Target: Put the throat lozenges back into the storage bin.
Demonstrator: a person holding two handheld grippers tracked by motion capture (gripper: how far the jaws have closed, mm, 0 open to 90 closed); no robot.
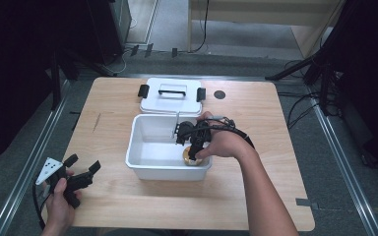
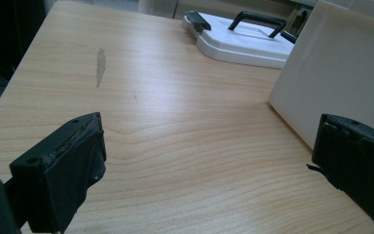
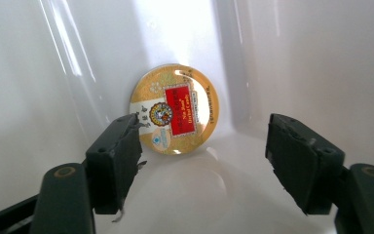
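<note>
Reaching down into the white bin point(image 1: 134, 147) at the centre of the worktop point(image 1: 261, 191), the right hand point(image 1: 222, 145) points the right claw point(image 1: 192, 155) at the bin's 4 o'clock corner, where a round gold tin point(image 1: 186, 156) with a red label sits. In the right gripper view that claw point(image 3: 204, 141) stands narrowly apart with its pads pressing on nothing. The tin point(image 3: 174, 108) stands on edge against the white wall just past the tips, and the left-hand jaw overlaps its lower rim at about 8 o'clock. The left hand point(image 1: 59, 204) rests at the worktop's 8 o'clock edge, well apart from the bin, and holds the left claw point(image 1: 83, 163) spread wide. In the left gripper view that claw point(image 2: 209, 141) has only bare wood between its jaws, with the bin's outer wall point(image 2: 341, 68) at 2 o'clock. The white lid point(image 1: 170, 102), with a black handle and clasps, lies flat at 12 o'clock of the bin, touching its far rim.
</note>
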